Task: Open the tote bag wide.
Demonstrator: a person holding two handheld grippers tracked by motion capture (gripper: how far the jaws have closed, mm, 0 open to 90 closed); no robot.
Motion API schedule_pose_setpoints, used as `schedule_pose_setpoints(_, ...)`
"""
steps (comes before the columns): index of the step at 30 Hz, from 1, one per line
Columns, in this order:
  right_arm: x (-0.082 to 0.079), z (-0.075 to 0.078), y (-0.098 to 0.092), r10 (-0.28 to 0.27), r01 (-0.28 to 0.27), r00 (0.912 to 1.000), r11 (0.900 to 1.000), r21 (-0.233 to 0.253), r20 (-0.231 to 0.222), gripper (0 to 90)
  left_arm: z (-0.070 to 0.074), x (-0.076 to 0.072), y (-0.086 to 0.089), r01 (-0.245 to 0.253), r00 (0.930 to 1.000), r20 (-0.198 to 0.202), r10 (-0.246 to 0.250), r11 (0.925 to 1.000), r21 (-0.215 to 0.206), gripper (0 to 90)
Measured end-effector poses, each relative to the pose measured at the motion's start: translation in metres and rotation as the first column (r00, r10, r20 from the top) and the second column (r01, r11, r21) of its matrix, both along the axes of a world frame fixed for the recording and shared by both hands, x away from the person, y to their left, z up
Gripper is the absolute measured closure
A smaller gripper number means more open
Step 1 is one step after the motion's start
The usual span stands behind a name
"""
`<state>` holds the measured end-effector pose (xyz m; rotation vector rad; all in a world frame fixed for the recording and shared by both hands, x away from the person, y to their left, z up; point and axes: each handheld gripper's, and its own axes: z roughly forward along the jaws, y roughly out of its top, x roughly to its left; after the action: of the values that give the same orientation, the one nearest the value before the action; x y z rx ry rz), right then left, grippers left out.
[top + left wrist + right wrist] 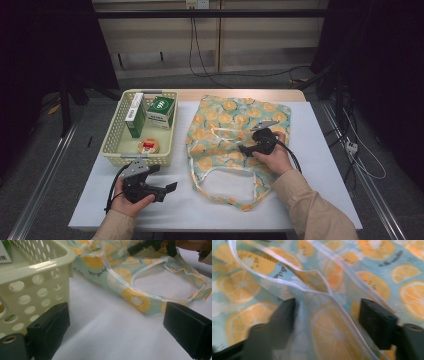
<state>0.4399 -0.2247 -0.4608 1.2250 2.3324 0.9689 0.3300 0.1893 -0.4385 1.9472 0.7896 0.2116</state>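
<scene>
Dim workshop background: dark curtains at both sides, pale cabinets and trailing cables behind. White surface (310, 165), matte and smooth, set on a wooden top.

Item 1: cloth tote bag (235, 145), thin soft fabric, teal with an orange-slice print and pale trim on the handles; lies flat and rumpled at centre-right of the surface, handle loop toward the person.

Item 2: right tool (246, 148), jaws spread, lowered onto the bag near its mouth; a pale handle strip and a fabric fold run between the jaws in the right gripper view. Judged step: taking hold of the bag's edge to open it. Done well, the jaws close on one layer or one strap only, so the mouth can be lifted apart rather than pinned shut.

Item 3: left tool (167, 189), jaws spread, holding nothing, low over the bare surface between basket and bag.

Item 4: cream plastic basket (111, 145), rigid, perforated walls; contains green-and-white cartons (160, 111) and a small round tin (149, 146).
</scene>
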Motion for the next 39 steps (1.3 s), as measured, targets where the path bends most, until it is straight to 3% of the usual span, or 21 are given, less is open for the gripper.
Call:
schedule_pose_setpoints(1, 0.001, 0.001, -0.002, -0.019, 0.019, 0.9998, 1.000, 0.002, 0.004, 41.1, 0.000, 0.000, 0.000, -0.001, 1.0000, 0.002, 0.001, 1.0000, -0.001, 6.9)
schedule_pose_setpoints(7, 0.008, 0.000, -0.007, -0.049, 0.049, 0.9985, 0.999, 0.000, 0.023, 53.0, 0.000, 0.001, 0.000, -0.003, 1.0000, -0.001, 0.003, 1.0000, -0.002, 7.0)
schedule_pose_setpoints(10, 0.012, 0.002, -0.006, -0.048, 0.048, 0.9987, 0.999, -0.014, 0.018, 62.5, 0.000, 0.001, -0.001, -0.002, 1.0000, 0.001, 0.002, 1.0000, -0.003, 6.9)
schedule_pose_setpoints(13, 0.017, 0.002, -0.005, -0.047, 0.048, 0.9987, 0.999, -0.023, 0.019, 77.5, 0.000, 0.002, -0.001, 0.002, 1.0000, -0.002, -0.003, 1.0000, -0.006, 6.9)
schedule_pose_setpoints(17, 0.022, 0.003, -0.006, -0.058, 0.058, 0.9983, 0.998, -0.014, 0.005, 87.4, 0.001, 0.002, 0.000, -0.004, 1.0000, 0.000, 0.004, 1.0000, -0.008, 7.0)
schedule_pose_setpoints(23, 0.025, 0.010, -0.009, -0.077, 0.077, 0.9966, 0.997, 0.004, -0.028, 89.7, 0.006, 0.001, 0.000, -0.003, 0.9999, 0.013, 0.003, 0.9998, -0.018, 6.9)
schedule_pose_setpoints(25, 0.024, 0.020, -0.012, -0.084, 0.085, 0.9964, 0.995, 0.056, -0.012, 89.8, 0.007, 0.000, 0.000, -0.002, 0.9999, 0.015, 0.002, 0.9998, -0.022, 6.9)
schedule_pose_setpoints(29, 0.027, 0.043, -0.017, -0.091, 0.091, 0.9958, 0.991, 0.097, 0.003, 89.8, 0.010, 0.000, -0.001, 0.008, 0.9999, 0.014, -0.008, 0.9997, -0.022, 7.0)
schedule_pose_setpoints(34, 0.030, 0.064, -0.018, -0.085, 0.082, 0.9961, 0.991, 0.101, 0.023, 89.8, 0.020, 0.000, -0.003, 0.021, 0.9997, 0.013, -0.021, 0.9990, -0.039, 6.9)
schedule_pose_setpoints(39, 0.032, 0.075, -0.015, -0.084, 0.079, 0.9957, 0.990, 0.120, 0.039, 89.7, 0.035, 0.002, -0.008, 0.038, 0.9989, 0.028, -0.037, 0.9983, -0.044, 6.9)
